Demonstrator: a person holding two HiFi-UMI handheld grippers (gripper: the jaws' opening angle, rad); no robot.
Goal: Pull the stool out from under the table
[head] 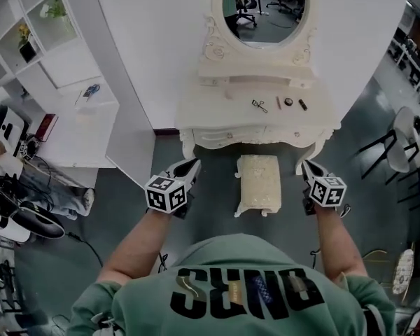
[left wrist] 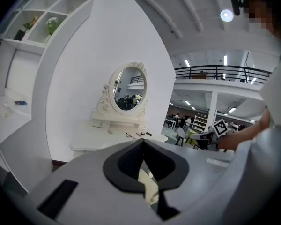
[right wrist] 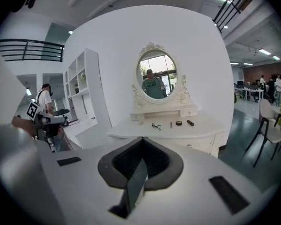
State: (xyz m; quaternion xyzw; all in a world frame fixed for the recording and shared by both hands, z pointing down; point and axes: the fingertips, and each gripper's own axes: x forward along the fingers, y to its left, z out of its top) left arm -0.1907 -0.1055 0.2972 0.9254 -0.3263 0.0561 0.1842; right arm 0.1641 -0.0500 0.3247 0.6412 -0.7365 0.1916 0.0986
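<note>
The cream stool [head: 259, 184] stands on the grey floor [head: 217, 215] just in front of the white worktop [head: 224, 110] with the oval mirror [head: 266, 9], almost all of it out in the open. The left tongs [head: 193, 164] and the right tongs [head: 305, 165] are held at either side of the stool, apart from it, and both point toward the worktop. In each gripper view the two jaws are pressed together at the tips and hold nothing, so the left tongs [left wrist: 143, 142] and the right tongs [right wrist: 141, 139] are closed and empty.
</note>
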